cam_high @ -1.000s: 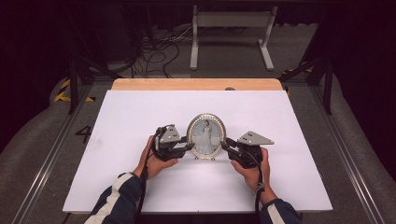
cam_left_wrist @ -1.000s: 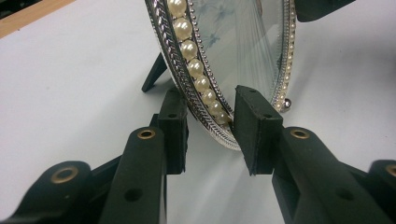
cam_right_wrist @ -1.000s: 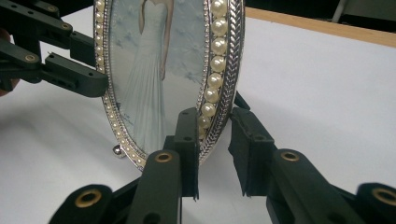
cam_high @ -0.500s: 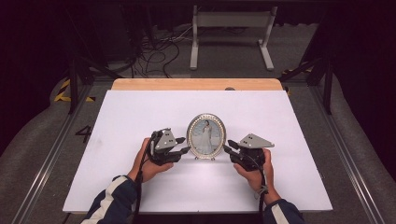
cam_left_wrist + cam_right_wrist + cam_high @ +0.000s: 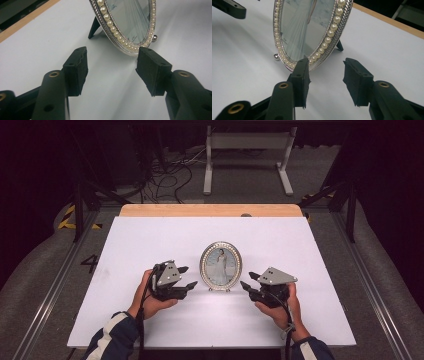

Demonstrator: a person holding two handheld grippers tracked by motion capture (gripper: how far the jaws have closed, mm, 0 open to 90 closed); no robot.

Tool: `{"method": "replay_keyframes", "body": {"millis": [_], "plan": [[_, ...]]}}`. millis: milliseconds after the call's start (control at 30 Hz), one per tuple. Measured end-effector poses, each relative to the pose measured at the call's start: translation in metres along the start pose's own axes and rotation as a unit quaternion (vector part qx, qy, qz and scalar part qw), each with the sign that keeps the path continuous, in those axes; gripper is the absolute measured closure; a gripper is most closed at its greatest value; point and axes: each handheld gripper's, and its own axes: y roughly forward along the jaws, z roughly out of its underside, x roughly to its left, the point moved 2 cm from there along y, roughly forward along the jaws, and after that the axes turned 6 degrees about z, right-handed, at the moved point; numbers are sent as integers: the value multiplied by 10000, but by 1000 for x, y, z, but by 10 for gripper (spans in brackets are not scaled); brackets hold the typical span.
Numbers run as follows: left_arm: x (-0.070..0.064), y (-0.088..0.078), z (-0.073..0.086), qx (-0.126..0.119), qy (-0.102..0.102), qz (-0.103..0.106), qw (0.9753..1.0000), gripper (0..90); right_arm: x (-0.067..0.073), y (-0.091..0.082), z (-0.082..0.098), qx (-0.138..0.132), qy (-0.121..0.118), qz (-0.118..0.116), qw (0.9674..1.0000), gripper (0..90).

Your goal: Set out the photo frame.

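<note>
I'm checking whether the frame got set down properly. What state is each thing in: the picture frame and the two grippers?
Picture frame: upright on the table, propped on its rear stand, free of both grippers.
Left gripper: open, jaws just opened, nothing between them.
Right gripper: open, jaws just opened, nothing between them.

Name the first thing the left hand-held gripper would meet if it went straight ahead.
Probably the picture frame: the left hand-held gripper, open, points at the frame's lower edge, though depth is unclear.

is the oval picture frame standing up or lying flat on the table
Standing up. The oval picture frame stands on edge on the white table, photo facing the person, propped by a dark back strut and small ball feet.
</note>
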Motion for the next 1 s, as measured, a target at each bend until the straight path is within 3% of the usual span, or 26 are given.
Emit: {"method": "replay_keyframes", "body": {"millis": [200, 267, 433, 1000], "plan": [[-3, -7, 10, 187, 54, -114, 9997, 302, -3, -5, 5, 78, -119, 33, 9999, 494], [-3, -10, 15, 284, 91, -243, 9993, 273, -5, -7, 7, 92, -132, 51, 9999, 472], [-3, -19, 24, 277, 30, -299, 9992, 225, -11, -12, 12, 112, -80, 105, 9999, 424], [-3, -41, 54, 434, -163, -427, 9980, 180, -19, -20, 31, 298, -59, 294, 9991, 299]]}}
